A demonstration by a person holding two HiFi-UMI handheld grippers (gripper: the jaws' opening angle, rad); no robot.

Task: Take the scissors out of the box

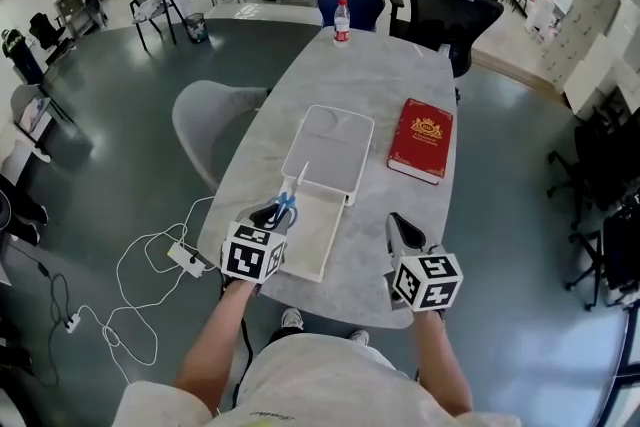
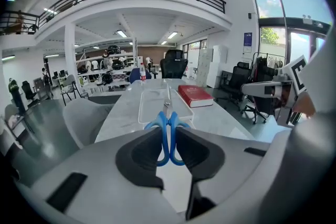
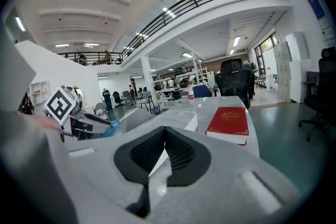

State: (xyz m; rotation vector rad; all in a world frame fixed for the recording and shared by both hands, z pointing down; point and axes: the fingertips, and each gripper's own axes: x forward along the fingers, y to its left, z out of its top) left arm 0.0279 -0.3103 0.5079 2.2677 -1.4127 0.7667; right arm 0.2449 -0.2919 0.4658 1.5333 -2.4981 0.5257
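A big open office with a grey floor and an upper gallery, and in the middle a long pale table [image 1: 380, 85]. On the table lie a white box [image 1: 316, 240] and, touching its far end, a white lid [image 1: 328, 147]. A red book [image 1: 421, 138] lies to the right of the lid, apart from it, and a bottle [image 1: 342, 20] stands at the far end of the table.

The left gripper [image 1: 272, 215] is closed on the scissors [image 1: 287, 205]. In the left gripper view its two dark pads press on the blue handles [image 2: 164, 134] from both sides, and the blades point forward – away from the person, toward the lid. In the head view the scissors are over the left edge of the box, at its far end. They seem to be in the air above it, not lying inside.

The right gripper [image 1: 403, 233] is over the near right part of the table, beside the box and not touching it. Its jaws are together at the tips with nothing between them – the right gripper view shows this clearly.

A grey chair [image 1: 205, 125] stands left of the table, and a power strip [image 1: 187, 259] with white cable lies on the floor.
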